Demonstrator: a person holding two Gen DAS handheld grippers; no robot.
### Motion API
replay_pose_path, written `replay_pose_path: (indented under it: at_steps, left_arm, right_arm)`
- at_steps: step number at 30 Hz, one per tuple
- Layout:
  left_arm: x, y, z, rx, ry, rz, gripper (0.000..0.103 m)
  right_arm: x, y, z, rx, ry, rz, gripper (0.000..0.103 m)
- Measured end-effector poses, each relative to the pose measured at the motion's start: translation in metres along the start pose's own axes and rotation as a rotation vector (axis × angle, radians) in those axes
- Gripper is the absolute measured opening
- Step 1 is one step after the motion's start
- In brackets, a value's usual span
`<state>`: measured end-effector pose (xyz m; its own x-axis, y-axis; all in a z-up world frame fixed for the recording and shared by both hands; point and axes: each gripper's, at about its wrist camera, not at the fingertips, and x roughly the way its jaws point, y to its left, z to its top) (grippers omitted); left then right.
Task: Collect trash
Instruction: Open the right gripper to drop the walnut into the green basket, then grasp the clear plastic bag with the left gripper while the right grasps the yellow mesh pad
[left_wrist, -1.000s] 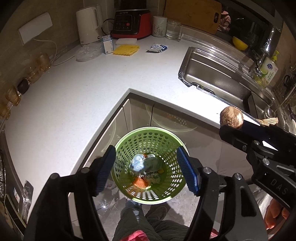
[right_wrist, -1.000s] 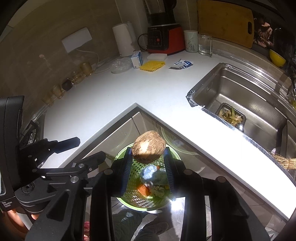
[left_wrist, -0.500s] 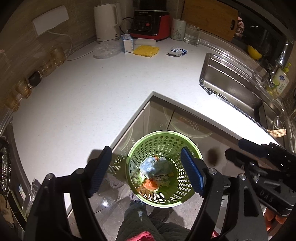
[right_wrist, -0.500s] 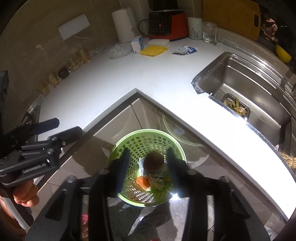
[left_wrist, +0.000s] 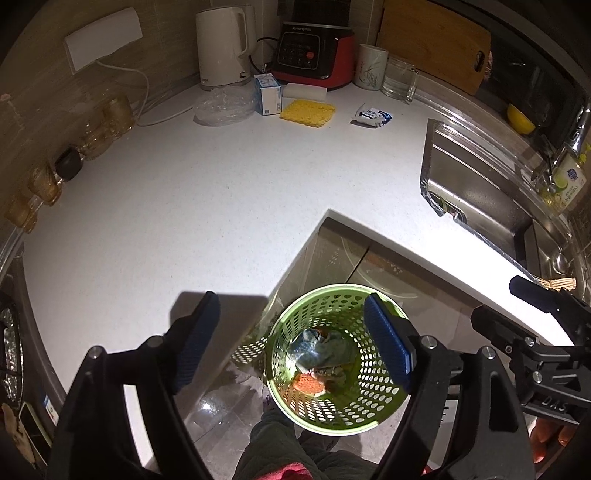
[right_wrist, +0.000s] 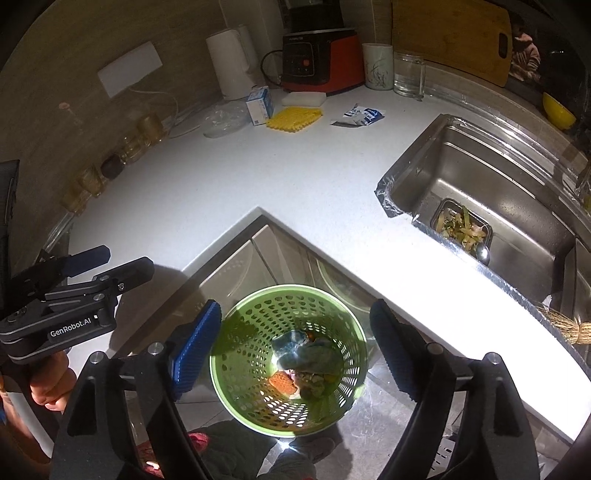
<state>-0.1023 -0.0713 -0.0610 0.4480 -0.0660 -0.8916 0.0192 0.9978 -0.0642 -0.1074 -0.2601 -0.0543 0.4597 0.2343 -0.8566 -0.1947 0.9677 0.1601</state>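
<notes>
Perforated green plastic basket (right_wrist: 354, 332), speckled matt white counter (left_wrist: 166, 221), brushed steel sink (right_wrist: 498, 184) — glossy floor tiles (right_wrist: 388, 417)

— Any room below me?
— Yes. The bin (right_wrist: 288, 354) mouth is open under my tongs (right_wrist: 295, 347); the bench (right_wrist: 229, 184) corner edges in just behind it.
— And the bench?
— Middle bare; clutter hugs the wall.

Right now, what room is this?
A home kitchen, most likely: a steel sink set in a white counter, a kettle at the wall, and a green bin with food scraps.
</notes>
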Motion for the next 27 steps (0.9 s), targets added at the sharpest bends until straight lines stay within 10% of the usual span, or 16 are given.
replay_pose_path:
  at_steps: [27]
  left_arm:
    - [0.125,0.134,0.174,-0.050,-0.051,0.009,0.088]
  right_arm:
    - [0.097,0.038,0.144,0.040,-0.023,-0.107,0.100]
